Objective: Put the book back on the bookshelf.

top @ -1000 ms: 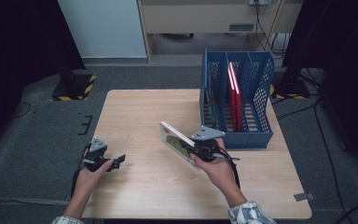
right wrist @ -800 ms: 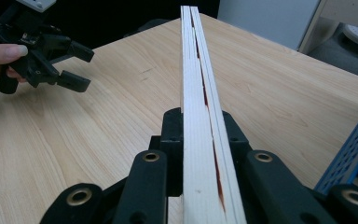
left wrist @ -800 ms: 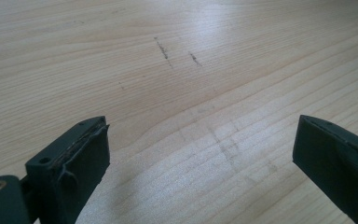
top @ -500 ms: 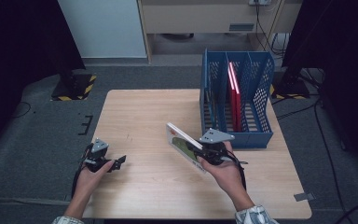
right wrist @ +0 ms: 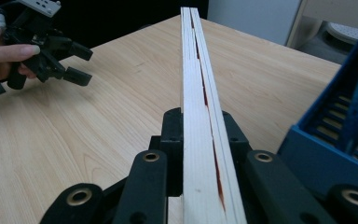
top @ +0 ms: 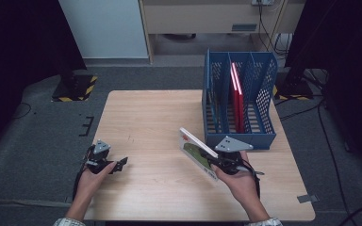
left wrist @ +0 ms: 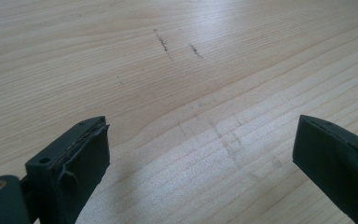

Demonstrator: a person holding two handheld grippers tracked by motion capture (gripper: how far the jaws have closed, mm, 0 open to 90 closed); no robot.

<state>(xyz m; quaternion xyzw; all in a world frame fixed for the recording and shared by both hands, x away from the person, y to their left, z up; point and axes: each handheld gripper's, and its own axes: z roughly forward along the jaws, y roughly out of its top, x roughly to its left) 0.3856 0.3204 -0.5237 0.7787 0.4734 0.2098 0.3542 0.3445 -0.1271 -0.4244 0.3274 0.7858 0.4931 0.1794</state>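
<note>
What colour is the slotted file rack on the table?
Blue: the file rack shows best in the high view.

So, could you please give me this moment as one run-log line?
right gripper: shut on thin book, held edge-up | blue file rack: red book inside | left gripper: open, over table

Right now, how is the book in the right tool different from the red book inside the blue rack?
The held book is white and green, tilted over the table, gripped on its edge by the right tool. The red book stands upright in a middle slot of the blue rack, untouched. Both are thin.
</note>
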